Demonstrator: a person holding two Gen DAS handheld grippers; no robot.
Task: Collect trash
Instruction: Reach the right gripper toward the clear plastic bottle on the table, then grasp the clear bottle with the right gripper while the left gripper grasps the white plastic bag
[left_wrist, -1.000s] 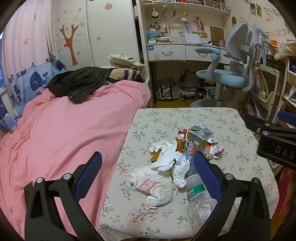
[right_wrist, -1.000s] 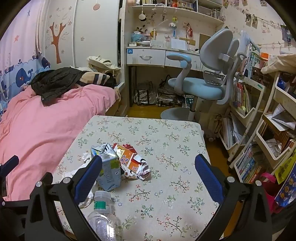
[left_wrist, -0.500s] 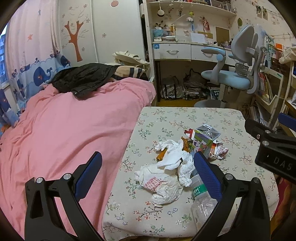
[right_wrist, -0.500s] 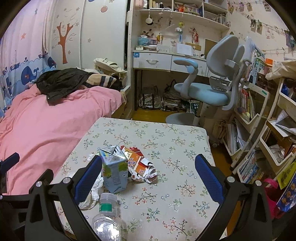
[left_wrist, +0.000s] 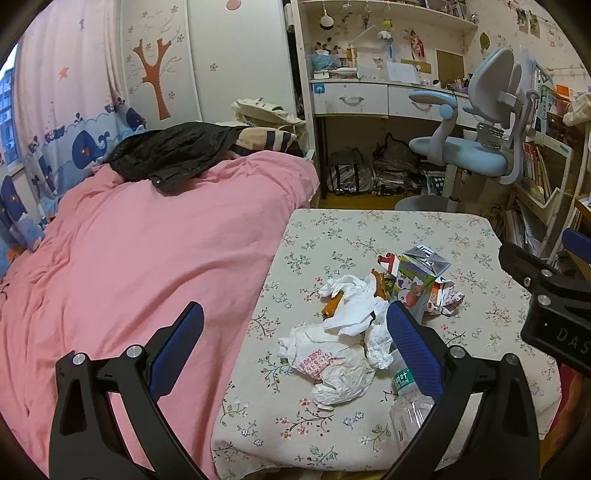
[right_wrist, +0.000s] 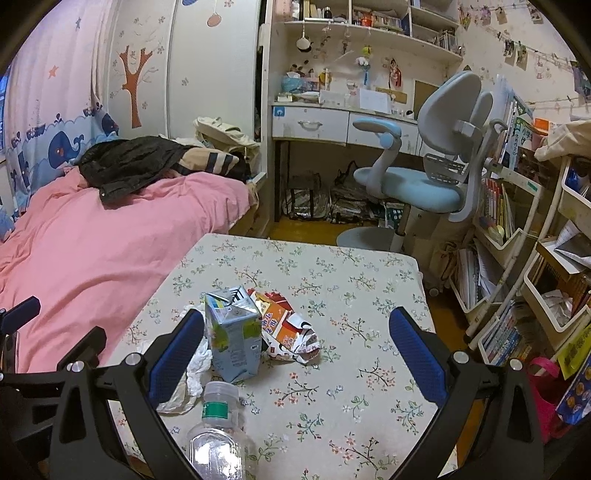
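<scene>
Jaws: left gripper (left_wrist: 295, 341) and right gripper (right_wrist: 297, 341) both spread wide, empty
Carton (right_wrist: 232, 334): upright, nine o'clock of wrapper (right_wrist: 290, 326); bottle (right_wrist: 218, 432) at six

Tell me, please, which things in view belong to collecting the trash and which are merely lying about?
Trash: crumpled tissues, plastic bag, juice carton, snack wrapper, plastic bottle.

Lying about: black jacket, pink bedspread, desk chair, books.

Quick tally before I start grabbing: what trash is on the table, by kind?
Plastic bottle: 1
Drink carton: 1
Crumpled snack wrapper: 1
White plastic bag: 1
Crumpled white tissue clump: 1, pieces uncountable
Total: 5
</scene>
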